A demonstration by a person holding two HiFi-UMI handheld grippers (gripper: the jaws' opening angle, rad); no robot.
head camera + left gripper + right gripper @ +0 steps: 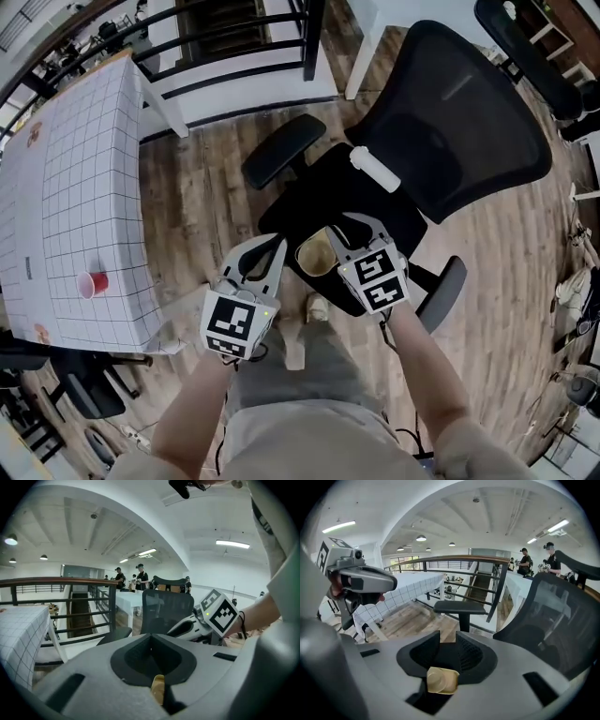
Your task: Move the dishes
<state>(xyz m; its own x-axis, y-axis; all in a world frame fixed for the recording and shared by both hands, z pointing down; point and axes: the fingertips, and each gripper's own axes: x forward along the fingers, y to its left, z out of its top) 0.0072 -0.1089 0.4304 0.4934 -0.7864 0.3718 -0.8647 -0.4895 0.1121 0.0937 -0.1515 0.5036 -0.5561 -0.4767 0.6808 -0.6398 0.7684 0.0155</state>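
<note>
1. A wooden floor fills most of the head view.
2. A table under a white squared cloth stands at the left. A dark railing runs behind it.
3. A black office chair stands straight ahead of the person. Its mesh back is at the upper right, its seat is nearer the person, and there is an armrest on each side.
4. The person's two forearms reach in from the lower edge. Each hand holds a gripper over the near part of the seat.
5. The left gripper has its jaws closed together in the left gripper view. Only a thin tan sliver shows low in the slit between them, and I cannot tell what it is. In the head view its tips lie just left of the bowl.
6. The right gripper has its jaws standing apart in the right gripper view. The bowl shows low in the gap between them, and neither pad presses on it. In the head view this gripper lies just right of the bowl.
7. The bowl is tan and sits on the chair seat between the two grippers, its open top facing up. Whether either gripper's finger touches its rim cannot be told.
8. A red cup stands upright on the table near its closer end, well apart from the chair.
</note>
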